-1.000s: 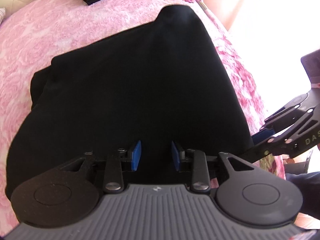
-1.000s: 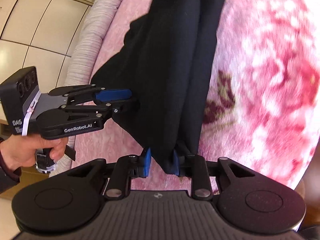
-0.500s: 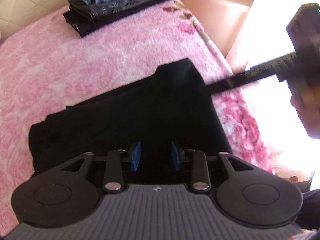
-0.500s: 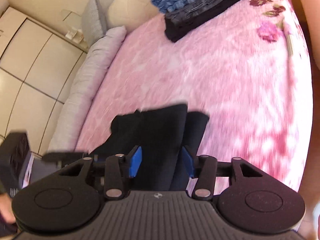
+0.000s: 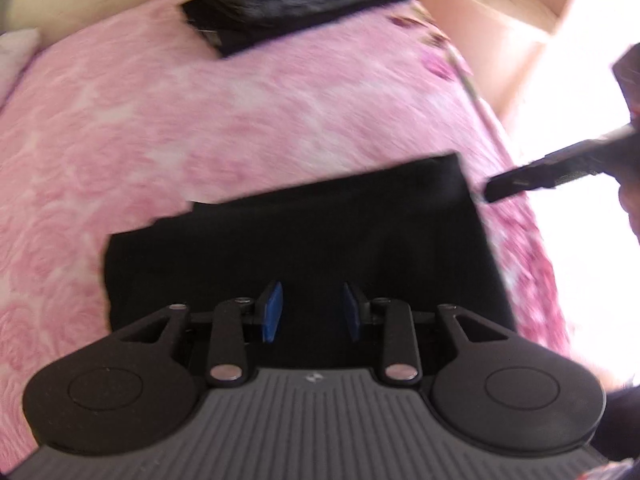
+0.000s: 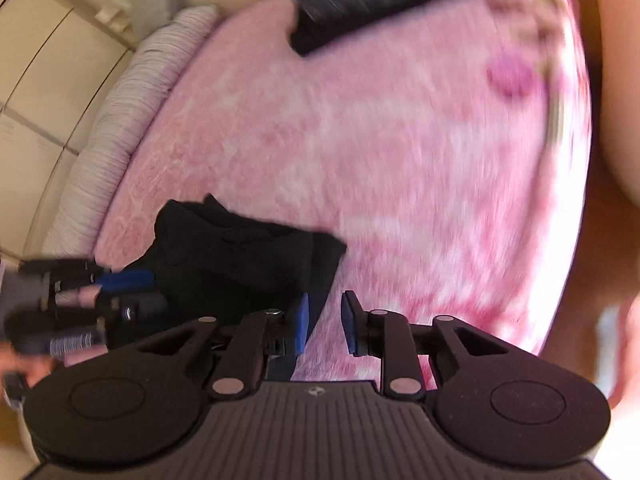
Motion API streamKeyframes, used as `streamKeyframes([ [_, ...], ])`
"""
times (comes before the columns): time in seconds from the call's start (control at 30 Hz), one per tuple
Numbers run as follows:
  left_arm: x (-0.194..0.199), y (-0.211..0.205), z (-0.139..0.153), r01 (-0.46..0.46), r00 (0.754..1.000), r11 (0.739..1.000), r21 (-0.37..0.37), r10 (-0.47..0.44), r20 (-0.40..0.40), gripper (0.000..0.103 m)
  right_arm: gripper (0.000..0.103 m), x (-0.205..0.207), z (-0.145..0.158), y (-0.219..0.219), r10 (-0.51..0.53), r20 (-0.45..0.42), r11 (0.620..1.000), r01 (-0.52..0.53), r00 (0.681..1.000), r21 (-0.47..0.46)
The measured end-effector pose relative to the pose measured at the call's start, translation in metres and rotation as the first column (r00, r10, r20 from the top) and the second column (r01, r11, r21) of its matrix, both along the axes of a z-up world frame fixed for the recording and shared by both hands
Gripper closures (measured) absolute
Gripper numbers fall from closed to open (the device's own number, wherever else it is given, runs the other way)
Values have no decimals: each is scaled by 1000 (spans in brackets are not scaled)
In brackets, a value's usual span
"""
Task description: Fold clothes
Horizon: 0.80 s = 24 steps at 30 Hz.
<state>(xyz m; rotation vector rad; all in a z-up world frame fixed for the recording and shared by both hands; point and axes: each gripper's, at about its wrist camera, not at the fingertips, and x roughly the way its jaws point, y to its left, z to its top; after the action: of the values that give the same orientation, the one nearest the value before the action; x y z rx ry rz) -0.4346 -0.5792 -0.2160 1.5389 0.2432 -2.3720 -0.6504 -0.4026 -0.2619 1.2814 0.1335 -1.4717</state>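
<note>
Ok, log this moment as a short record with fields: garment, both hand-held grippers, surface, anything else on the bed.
garment: black garment, folded, lying flat on the blanket
left hand-held gripper: open, over the garment's near edge, nothing between the pads
right hand-held gripper: open, holding nothing, beside the garment's right edge
surface: pink blanket on a bed
other items: stack of folded clothes at the far end, denim on top
image quality: motion blur in both views
</note>
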Motion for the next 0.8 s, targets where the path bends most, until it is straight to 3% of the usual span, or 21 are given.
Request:
streamKeyframes([
  [0.17,-11,-24,-26,-46,998,999,-5,46,41,74,77,22,20,-28,126,-104,986,-136,987,-95],
  [0.3,-14,-28,-50,-64,997,998,-9,64,48,71,77,35,-6,-56,196,-188,980,-199,963,3],
  [0.33,-15,-30,-52,-71,996,997,-8,71,44,70,83,34,-16,-61,213,-196,977,-210,957,38],
  [0.4,-14,-32,-52,-86,995,996,-1,86,43,70,90,31,-32,-66,232,-201,972,-221,952,77],
  [0.57,-4,-37,-38,-131,991,991,-20,132,32,70,90,31,-26,-51,226,-167,972,-210,960,107],
  [0.67,8,-44,-44,-166,983,986,-26,167,70,70,92,32,-28,-41,214,-152,973,-197,965,119],
  [0.77,22,-47,-46,-204,976,979,-22,205,70,70,88,35,-15,-34,204,-150,976,-188,967,114],
  [0.8,29,-46,-41,-218,973,976,-27,219,67,71,82,36,-8,-31,202,-151,976,-187,968,107],
])
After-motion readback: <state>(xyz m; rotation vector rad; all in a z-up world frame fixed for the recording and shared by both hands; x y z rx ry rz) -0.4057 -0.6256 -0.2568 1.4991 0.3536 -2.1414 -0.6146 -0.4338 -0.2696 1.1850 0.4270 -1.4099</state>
